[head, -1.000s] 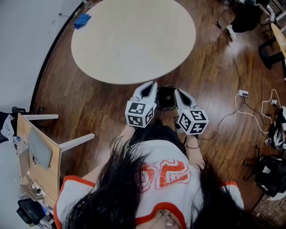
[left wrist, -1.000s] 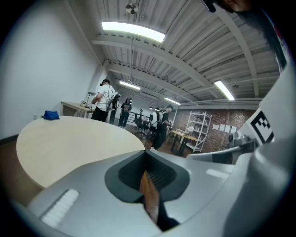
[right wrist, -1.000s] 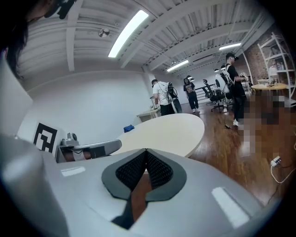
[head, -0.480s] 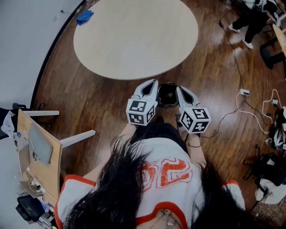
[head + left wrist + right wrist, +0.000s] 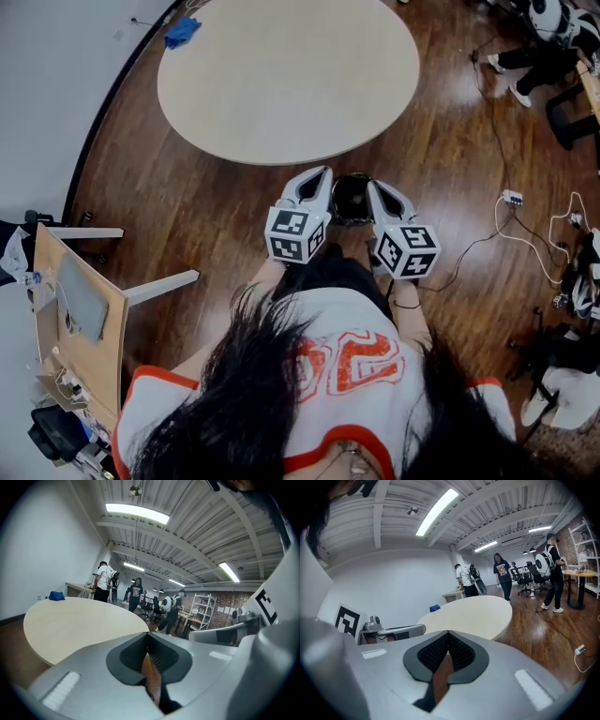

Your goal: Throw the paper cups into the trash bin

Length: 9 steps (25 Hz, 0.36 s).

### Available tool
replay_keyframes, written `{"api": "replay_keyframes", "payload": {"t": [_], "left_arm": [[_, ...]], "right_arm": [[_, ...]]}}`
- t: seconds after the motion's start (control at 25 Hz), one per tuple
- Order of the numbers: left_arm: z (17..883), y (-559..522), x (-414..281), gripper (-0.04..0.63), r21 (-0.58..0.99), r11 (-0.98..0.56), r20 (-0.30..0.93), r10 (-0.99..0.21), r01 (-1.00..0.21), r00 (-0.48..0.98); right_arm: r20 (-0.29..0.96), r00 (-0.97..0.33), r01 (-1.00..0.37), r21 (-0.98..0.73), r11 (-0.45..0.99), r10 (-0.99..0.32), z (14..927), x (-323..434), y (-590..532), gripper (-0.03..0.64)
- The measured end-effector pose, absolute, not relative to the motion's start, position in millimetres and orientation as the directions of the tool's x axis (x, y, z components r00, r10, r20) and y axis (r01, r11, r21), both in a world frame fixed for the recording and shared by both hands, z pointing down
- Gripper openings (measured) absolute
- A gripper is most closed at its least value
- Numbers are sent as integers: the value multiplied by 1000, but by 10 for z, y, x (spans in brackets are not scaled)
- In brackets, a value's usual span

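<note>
Beside the table [image 5: 281, 75], left gripper [image 5: 322, 174] and right gripper [image 5: 372, 186] point slightly down, jaws together and empty, flanking the bin [image 5: 349, 199].

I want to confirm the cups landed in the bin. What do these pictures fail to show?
- Inside of the dark round bin: head view, too dark, flanked by the left claw and right claw.
- Paper cups: seen in no view.
- Blue thing on the table: head view, too small to identify.
</note>
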<state>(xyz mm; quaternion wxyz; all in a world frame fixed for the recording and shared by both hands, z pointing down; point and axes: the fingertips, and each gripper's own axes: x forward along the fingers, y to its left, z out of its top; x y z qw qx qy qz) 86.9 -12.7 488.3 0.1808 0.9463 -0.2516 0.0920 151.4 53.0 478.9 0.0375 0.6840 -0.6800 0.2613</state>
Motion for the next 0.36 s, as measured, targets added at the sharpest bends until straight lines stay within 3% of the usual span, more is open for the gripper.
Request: {"api": "replay_keyframes", "payload": {"t": [0.36], "left_arm": [[4859,-129,910,0,295,-814,261,-435,-500,862]], "right_arm": [[418,-51,-954,-288,-79,-907,4778,1557,506,0]]}}
